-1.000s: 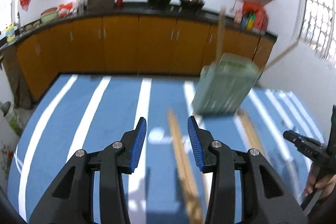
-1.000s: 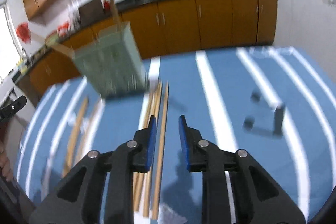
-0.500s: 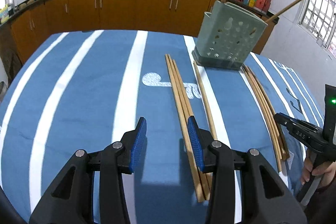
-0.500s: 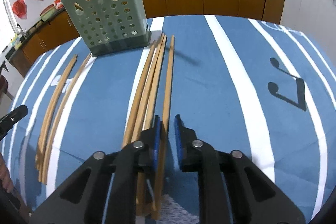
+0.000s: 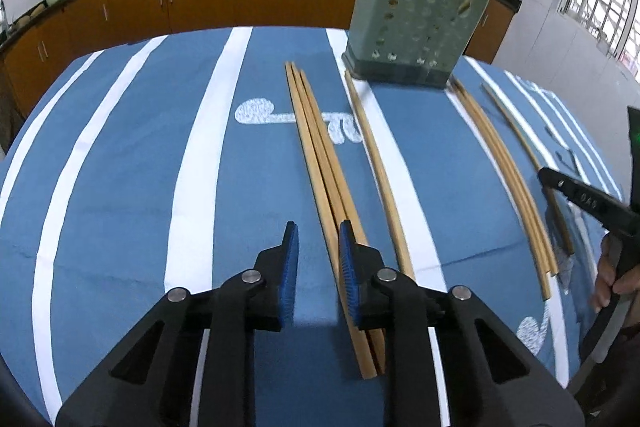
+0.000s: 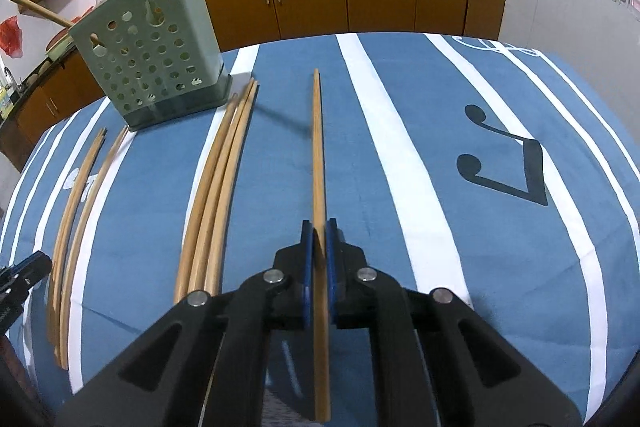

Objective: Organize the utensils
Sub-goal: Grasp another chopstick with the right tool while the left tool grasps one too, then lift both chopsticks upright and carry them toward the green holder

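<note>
One chopstick (image 6: 319,163) is pinched between the fingers of the right gripper (image 6: 319,227), with its tip pointing away over the blue striped table (image 6: 420,99). More chopsticks (image 5: 320,151) lie flat near the green holder (image 5: 416,23). The left gripper (image 5: 318,239) hangs over them, fingers spread apart.

Hidden ends and cut-off parts

Behind the holder (image 6: 152,67), two upright sticks run past the top edge. The held chopstick (image 6: 319,167) has its near end hidden under the right gripper (image 6: 319,239). In the left view that gripper (image 5: 584,195) is cut by the right edge.
</note>
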Tool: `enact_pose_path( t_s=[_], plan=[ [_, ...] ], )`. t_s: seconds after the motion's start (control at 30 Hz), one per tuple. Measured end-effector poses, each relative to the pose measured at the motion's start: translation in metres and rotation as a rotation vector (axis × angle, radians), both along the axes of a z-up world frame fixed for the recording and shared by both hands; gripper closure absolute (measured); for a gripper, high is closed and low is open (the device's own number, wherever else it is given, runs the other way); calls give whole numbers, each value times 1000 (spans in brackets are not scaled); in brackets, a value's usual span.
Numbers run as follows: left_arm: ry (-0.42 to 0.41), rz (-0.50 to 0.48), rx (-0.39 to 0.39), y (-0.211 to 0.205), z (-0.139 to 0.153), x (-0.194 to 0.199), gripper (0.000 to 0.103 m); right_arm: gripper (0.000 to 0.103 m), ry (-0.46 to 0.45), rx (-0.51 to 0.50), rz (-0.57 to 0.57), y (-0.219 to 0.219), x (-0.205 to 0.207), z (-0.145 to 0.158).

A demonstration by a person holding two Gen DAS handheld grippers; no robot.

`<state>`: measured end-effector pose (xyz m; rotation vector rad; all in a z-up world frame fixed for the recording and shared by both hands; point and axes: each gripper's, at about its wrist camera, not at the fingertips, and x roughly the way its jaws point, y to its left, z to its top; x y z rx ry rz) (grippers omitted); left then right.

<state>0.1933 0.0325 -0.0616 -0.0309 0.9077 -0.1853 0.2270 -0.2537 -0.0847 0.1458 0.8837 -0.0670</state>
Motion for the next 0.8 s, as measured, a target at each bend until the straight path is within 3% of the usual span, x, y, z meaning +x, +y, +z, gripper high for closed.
enact_pose_path(
  t_s=[0.37,0.47,0.8],
  plan=[
    [-13,0,70,-11,-4,4,83,92,-8,-10,28,6,-1,-1],
    [-23,14,91,-13,-5,7,93,92,-11,-22,35,9,-1,-1],
    [-19,121,84,25,-3,31,96,95,-19,-35,32,5,13,0]
  ],
)
